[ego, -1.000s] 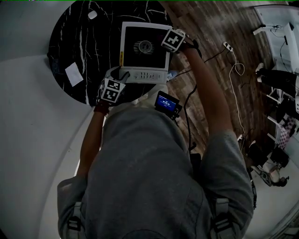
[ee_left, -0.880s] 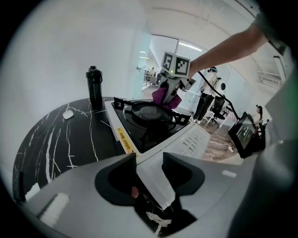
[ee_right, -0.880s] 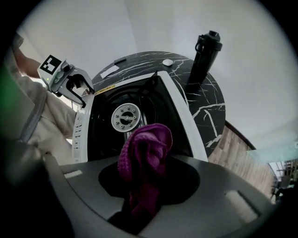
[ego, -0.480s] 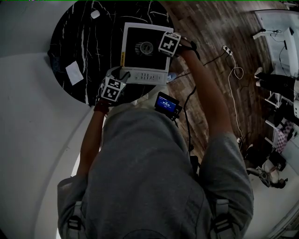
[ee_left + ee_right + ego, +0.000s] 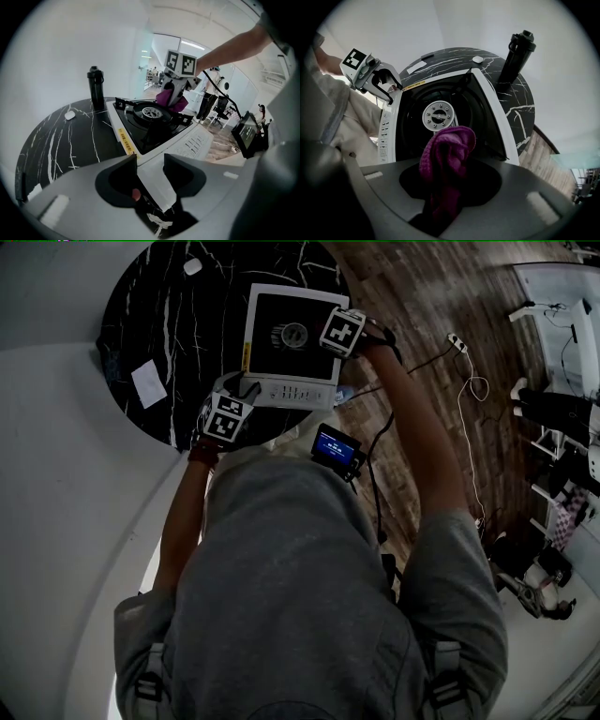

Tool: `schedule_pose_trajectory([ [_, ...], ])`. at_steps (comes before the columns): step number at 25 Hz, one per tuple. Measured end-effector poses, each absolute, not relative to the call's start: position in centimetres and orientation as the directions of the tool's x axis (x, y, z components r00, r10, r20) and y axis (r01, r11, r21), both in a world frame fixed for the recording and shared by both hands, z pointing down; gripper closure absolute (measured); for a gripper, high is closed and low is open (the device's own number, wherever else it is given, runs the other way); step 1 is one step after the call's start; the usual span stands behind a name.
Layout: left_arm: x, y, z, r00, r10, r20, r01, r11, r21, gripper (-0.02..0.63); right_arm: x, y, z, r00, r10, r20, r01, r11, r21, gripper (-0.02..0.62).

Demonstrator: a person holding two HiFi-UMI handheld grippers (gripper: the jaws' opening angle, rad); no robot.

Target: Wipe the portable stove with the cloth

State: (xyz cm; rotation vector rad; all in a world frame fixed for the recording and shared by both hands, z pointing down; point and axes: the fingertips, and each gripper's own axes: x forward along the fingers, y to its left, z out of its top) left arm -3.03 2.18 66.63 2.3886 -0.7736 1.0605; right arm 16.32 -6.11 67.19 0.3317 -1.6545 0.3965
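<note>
The portable stove, white with a black top and a round burner, stands on a black marble table. My left gripper grips the near left corner of the stove's white front panel, which fills the gap between the jaws in the left gripper view. My right gripper points down over the right side of the stove top, shut on a bunched purple cloth. The cloth hangs down to the black top beside the burner.
A black bottle stands behind the stove. A small white object and a white card lie on the table. A lit screen device hangs at my chest. Wooden floor with cables is to the right.
My right gripper with the cloth has shifted slightly along the stove's right side toward me. The left gripper has stayed on the stove's corner.
</note>
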Motion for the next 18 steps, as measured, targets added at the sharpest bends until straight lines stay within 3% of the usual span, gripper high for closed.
schedule_pose_trajectory([
  [18, -2.9, 2.2, 66.6, 0.553, -0.309, 0.774, -0.621, -0.772, 0.135, 0.413, 16.0, -4.2, 66.8, -0.143, 0.048, 0.989, -0.427, 0.898, -0.106, 0.466],
])
